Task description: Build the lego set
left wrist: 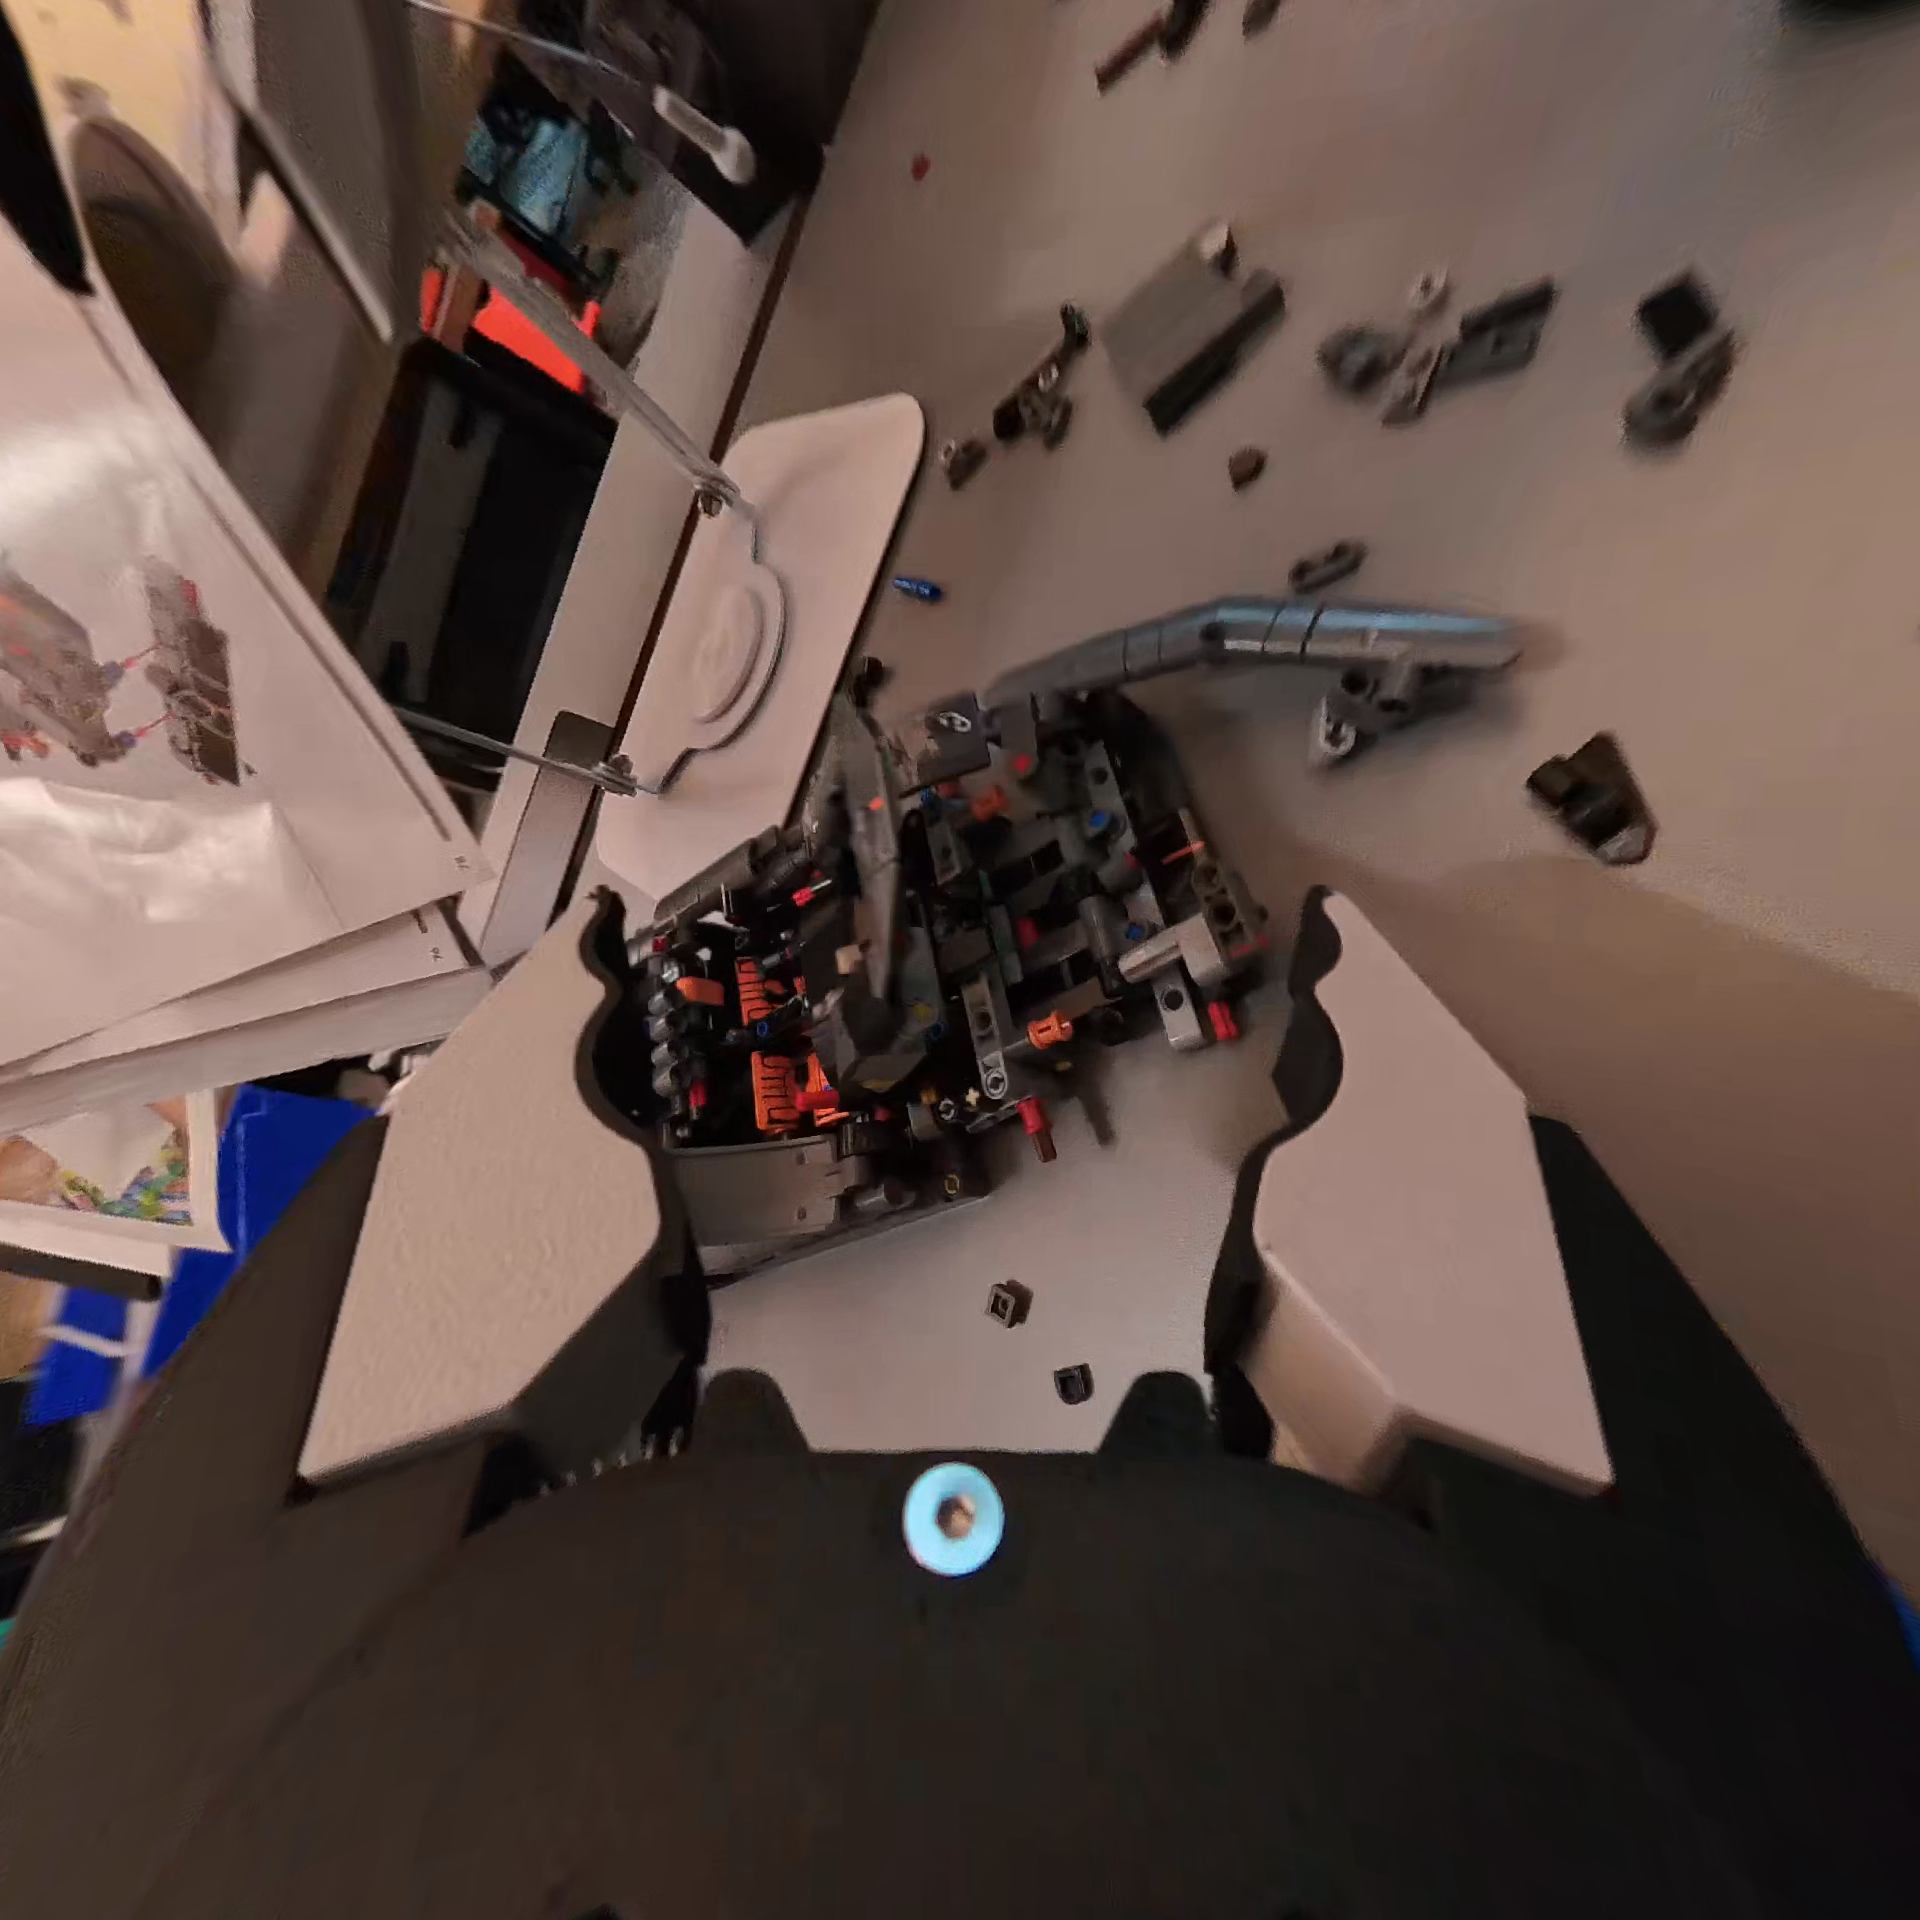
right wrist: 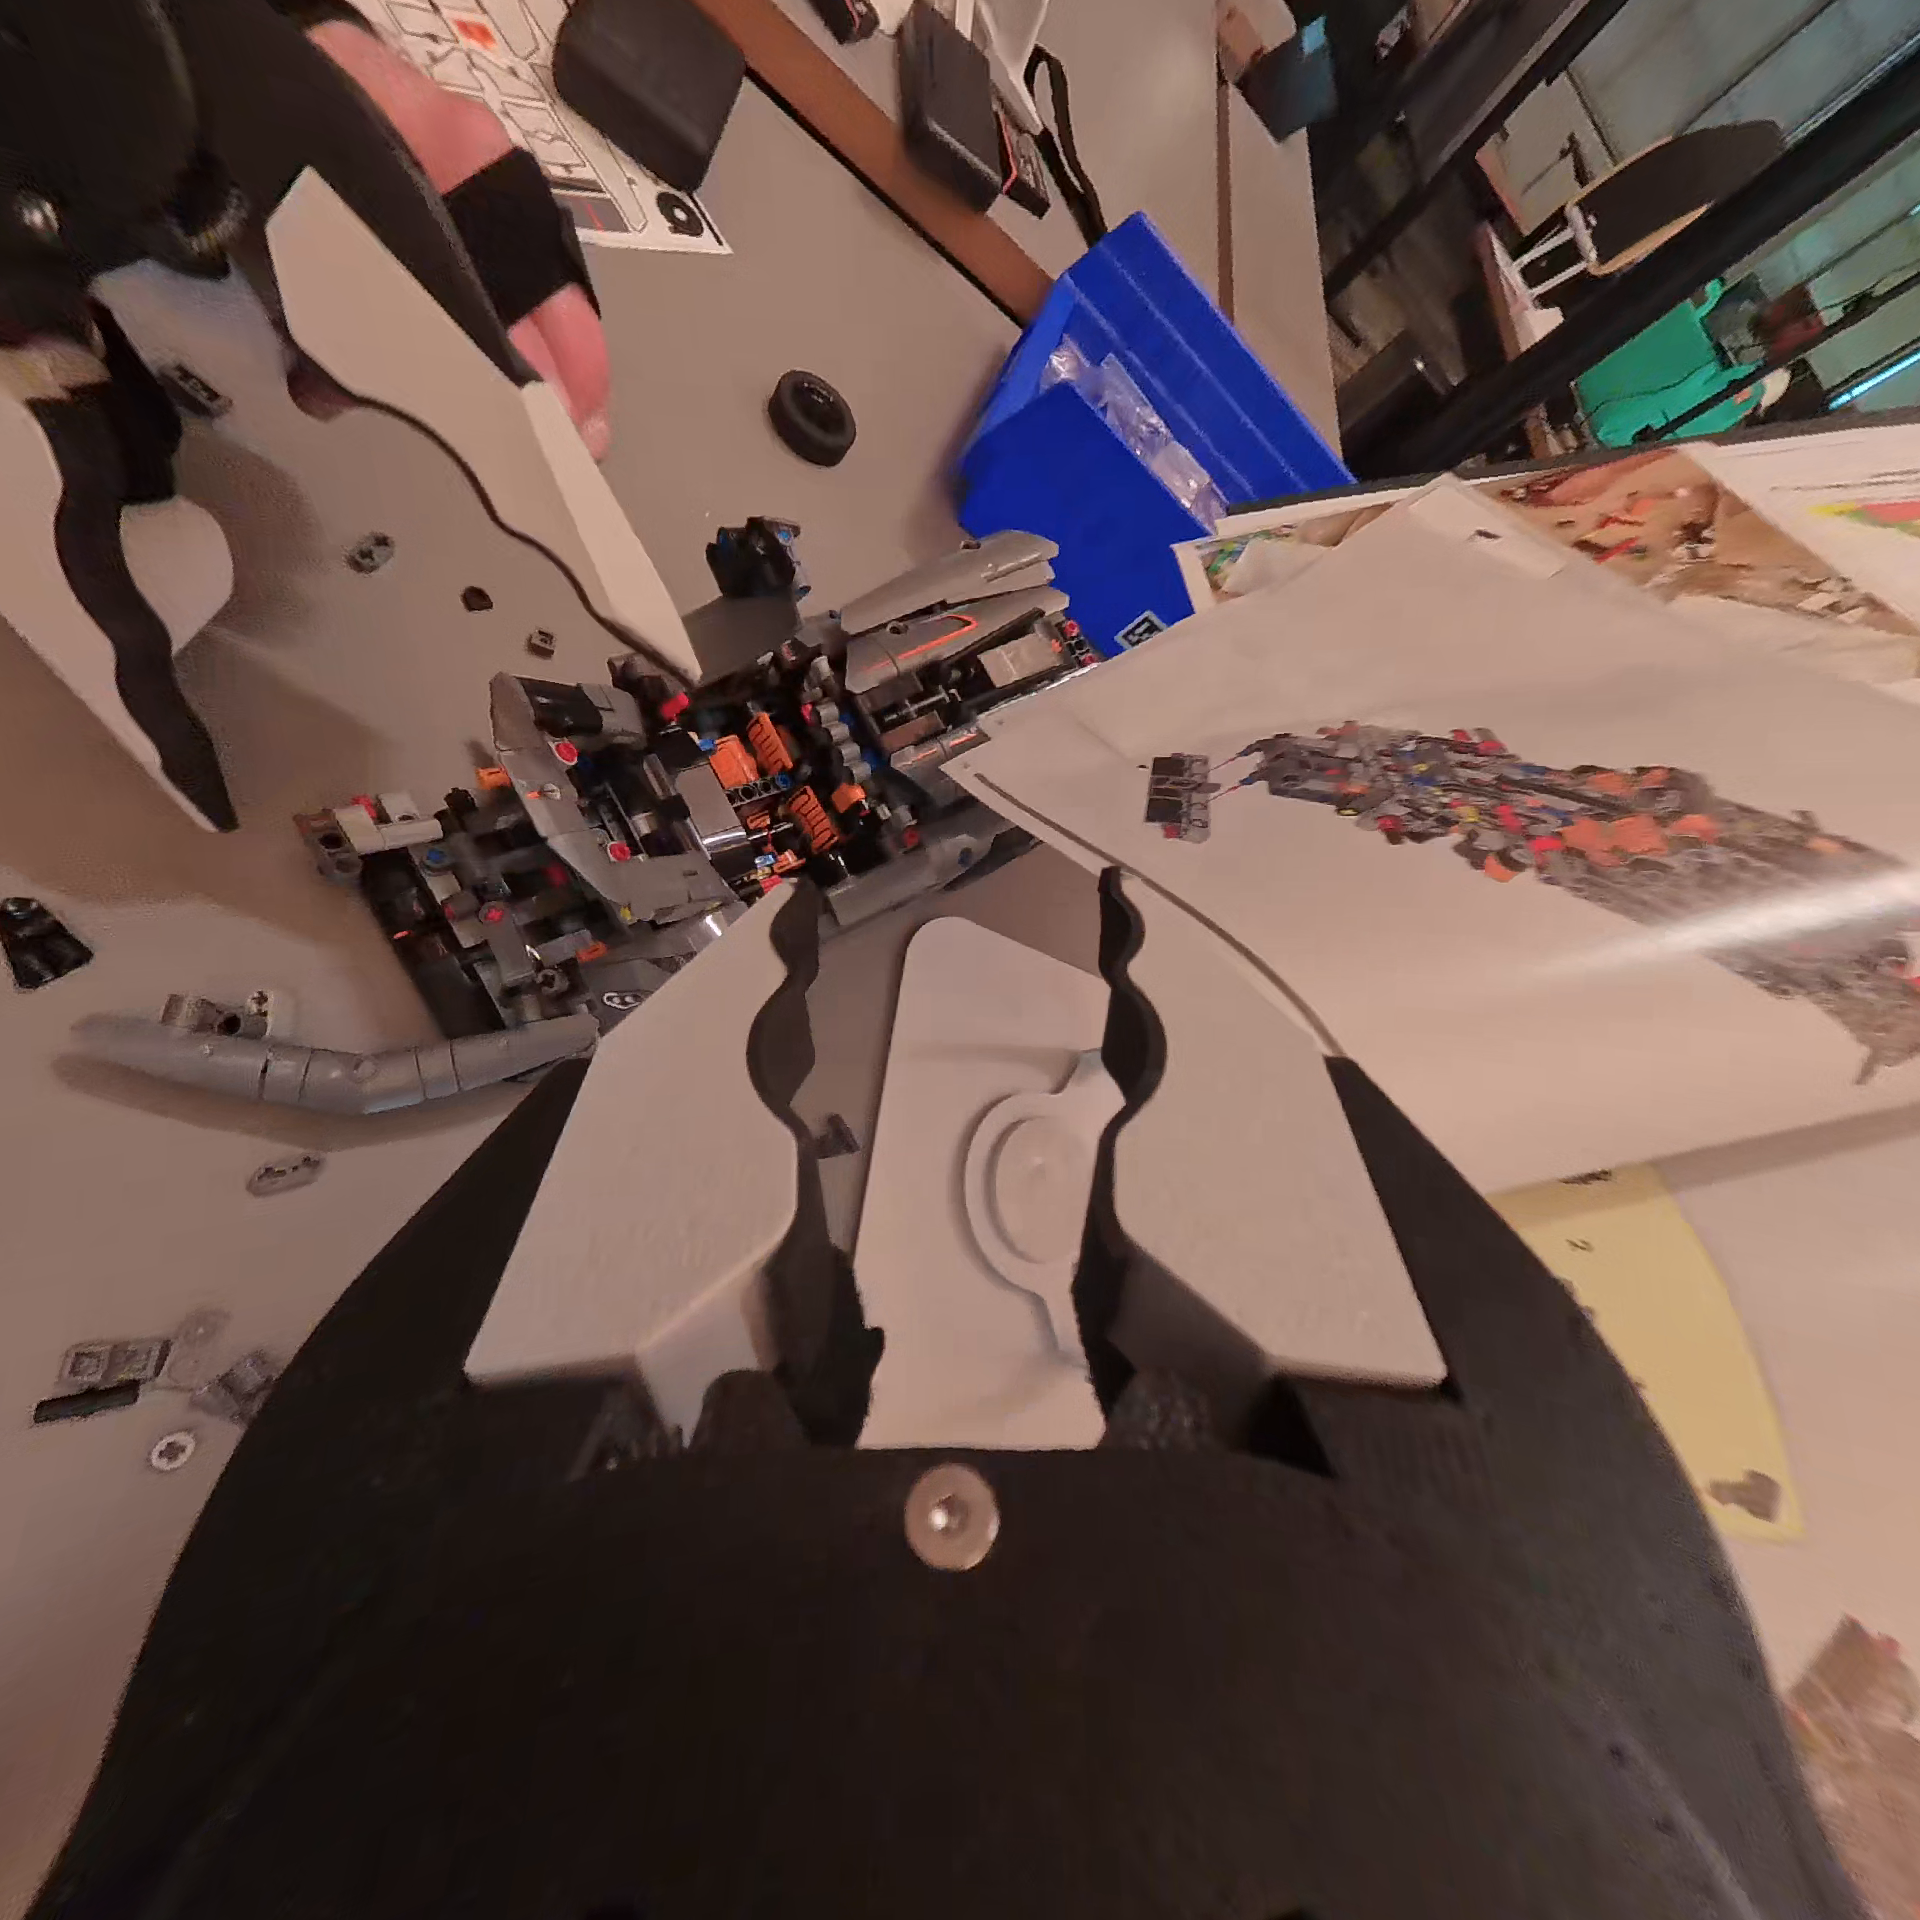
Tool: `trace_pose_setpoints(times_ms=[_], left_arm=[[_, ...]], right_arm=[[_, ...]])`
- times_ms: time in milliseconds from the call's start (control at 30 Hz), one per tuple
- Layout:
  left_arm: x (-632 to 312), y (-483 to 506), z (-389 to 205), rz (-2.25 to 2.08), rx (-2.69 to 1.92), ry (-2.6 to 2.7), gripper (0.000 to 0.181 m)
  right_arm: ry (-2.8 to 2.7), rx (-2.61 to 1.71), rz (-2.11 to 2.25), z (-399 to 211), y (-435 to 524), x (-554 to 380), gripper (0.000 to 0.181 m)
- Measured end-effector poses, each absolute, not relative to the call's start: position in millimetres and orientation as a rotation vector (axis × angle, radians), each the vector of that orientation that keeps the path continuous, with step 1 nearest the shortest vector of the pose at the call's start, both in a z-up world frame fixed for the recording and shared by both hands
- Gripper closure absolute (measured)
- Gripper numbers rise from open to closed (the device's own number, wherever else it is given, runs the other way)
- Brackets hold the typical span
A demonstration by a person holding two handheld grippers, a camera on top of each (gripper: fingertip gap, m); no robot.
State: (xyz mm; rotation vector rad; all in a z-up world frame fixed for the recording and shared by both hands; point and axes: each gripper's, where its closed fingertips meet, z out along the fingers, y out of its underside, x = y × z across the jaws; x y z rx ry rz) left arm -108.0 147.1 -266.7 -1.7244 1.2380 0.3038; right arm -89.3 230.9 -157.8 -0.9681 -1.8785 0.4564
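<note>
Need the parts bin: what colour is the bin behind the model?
Blue; it shows best in the right wrist view, beyond the model.

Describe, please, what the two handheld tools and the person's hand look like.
Each tool, left tool and right tool, has a matte black body, two pale grey fingers lined with wavy black pads, and one screw at its centre, on a light-blue washer on the left. The hand wears a black fingerless glove.

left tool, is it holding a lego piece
No, the left tool is open and empty, its fingers spread either side of the model.
</note>
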Motion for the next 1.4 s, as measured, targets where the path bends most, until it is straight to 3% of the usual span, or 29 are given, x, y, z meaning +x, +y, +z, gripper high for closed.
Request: trace_pose_setpoints(times_ms=[167, 1400], left_arm=[[-109.5, 151.7, -290.1, 0.370, -1.745, 1.254, 0.050], [-130.6, 160.2, -278.4, 0.286, -1.785, 1.034, 0.100]], right_arm=[[-1.901, -1.016, 0.513, -179.2, 229.7, -96.1, 0.128], [-2.038, -1.205, 0.540, -256.4, 224.4, -108.7, 0.130]])
